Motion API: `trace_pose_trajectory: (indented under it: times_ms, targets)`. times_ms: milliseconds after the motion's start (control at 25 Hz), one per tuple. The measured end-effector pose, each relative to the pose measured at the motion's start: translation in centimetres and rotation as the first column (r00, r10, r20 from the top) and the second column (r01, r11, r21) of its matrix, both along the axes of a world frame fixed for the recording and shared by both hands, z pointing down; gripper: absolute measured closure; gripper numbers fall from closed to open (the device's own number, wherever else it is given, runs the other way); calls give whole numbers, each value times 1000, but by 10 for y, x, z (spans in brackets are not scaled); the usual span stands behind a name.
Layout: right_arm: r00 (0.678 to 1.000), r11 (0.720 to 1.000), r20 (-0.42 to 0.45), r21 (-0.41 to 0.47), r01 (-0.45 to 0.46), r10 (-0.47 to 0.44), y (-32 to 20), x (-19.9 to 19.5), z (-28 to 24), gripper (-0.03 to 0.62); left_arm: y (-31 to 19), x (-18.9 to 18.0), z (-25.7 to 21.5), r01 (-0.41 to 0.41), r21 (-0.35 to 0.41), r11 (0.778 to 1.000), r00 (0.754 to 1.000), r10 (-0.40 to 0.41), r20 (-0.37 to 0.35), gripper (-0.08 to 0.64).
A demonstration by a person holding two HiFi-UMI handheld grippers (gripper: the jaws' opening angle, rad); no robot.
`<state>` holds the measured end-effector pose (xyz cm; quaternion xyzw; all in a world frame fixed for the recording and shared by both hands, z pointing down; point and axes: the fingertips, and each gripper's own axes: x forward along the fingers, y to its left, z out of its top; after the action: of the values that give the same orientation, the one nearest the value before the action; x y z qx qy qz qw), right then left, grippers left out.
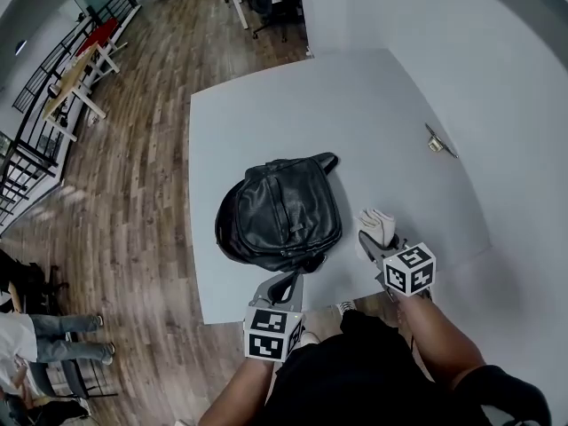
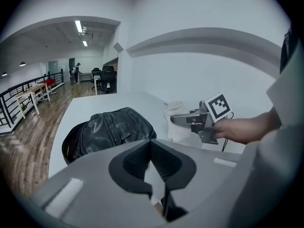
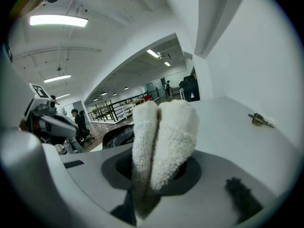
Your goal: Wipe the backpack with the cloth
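A black leather backpack (image 1: 280,213) lies on its back in the middle of the white table (image 1: 355,122). It also shows in the left gripper view, backpack (image 2: 111,129), and low at the left of the right gripper view, backpack (image 3: 118,136). My right gripper (image 1: 377,242) is shut on a folded white cloth (image 1: 377,224), just right of the backpack and apart from it. The cloth (image 3: 164,141) stands up out of the jaws. My left gripper (image 1: 286,287) hangs at the backpack's near edge, jaws shut with nothing between them. Seen from the left gripper (image 2: 154,170), the cloth (image 2: 175,109) sits to the right.
A small metal fitting (image 1: 437,142) lies on the table near the right wall, also seen as the fitting (image 3: 260,121). The table's left edge (image 1: 197,238) drops to a wooden floor. People sit at the lower left (image 1: 35,344). Desks and railings stand far off.
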<state>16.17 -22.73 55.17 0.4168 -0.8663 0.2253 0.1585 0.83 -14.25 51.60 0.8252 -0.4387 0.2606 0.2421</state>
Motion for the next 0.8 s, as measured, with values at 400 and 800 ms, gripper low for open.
trace_pose_trajectory:
  times_ms: [400,800]
  targets:
    - [1000,999,-14,39,14,-14,-91,15,11,503,-37,18,11,-82,57,995,991,75,112,552]
    - [999,998,-2,37,48,-48,-199,3,33,503,-53,14,26,-2,-9,1000,994,3,113,552]
